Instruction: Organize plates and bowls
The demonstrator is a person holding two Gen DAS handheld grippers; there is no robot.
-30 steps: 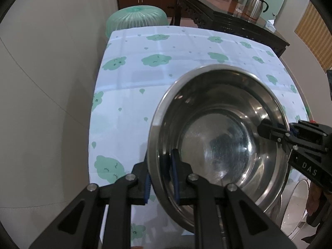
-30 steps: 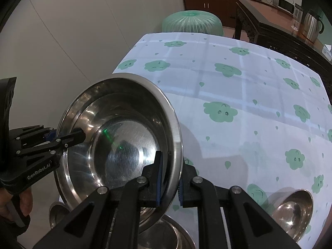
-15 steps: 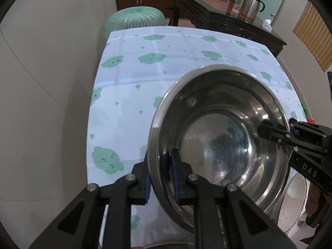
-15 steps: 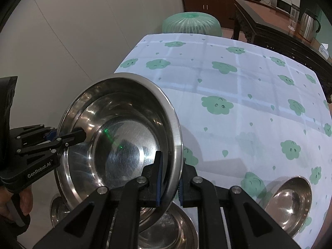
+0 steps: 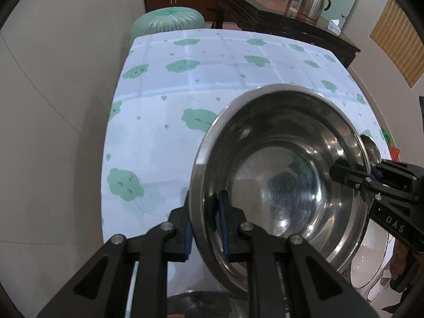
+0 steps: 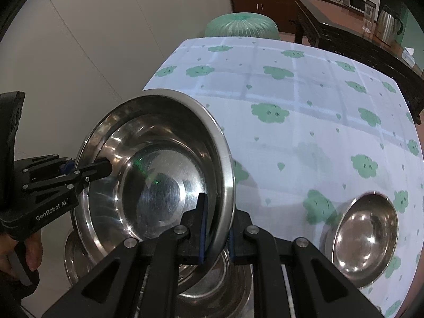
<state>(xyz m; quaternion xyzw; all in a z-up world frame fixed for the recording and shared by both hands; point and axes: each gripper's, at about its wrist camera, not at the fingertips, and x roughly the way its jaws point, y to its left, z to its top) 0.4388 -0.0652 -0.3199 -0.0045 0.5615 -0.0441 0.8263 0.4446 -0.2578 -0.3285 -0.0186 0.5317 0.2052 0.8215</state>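
Note:
A large steel bowl (image 5: 286, 175) hangs in the air above the near edge of the table, held by both grippers. My left gripper (image 5: 205, 228) is shut on its near rim in the left wrist view. My right gripper (image 6: 216, 228) is shut on the opposite rim of the same bowl (image 6: 156, 169). Each gripper shows in the other's view, the right one (image 5: 371, 175) and the left one (image 6: 69, 168), clamped on the rim. Below the bowl lie more steel dishes (image 6: 212, 286). A small steel bowl (image 6: 363, 235) sits on the cloth at the near right.
The table carries a white cloth with green clouds (image 5: 212, 79). A wall runs along its left side (image 5: 53, 106). A green dome cover (image 6: 242, 25) stands past the far end, and a dark sideboard with a kettle (image 5: 315, 2) behind it.
Both grippers and the large bowl have drawn back toward the near edge and risen; more cloth shows beyond the bowl, and the dishes below and the small bowl show more fully.

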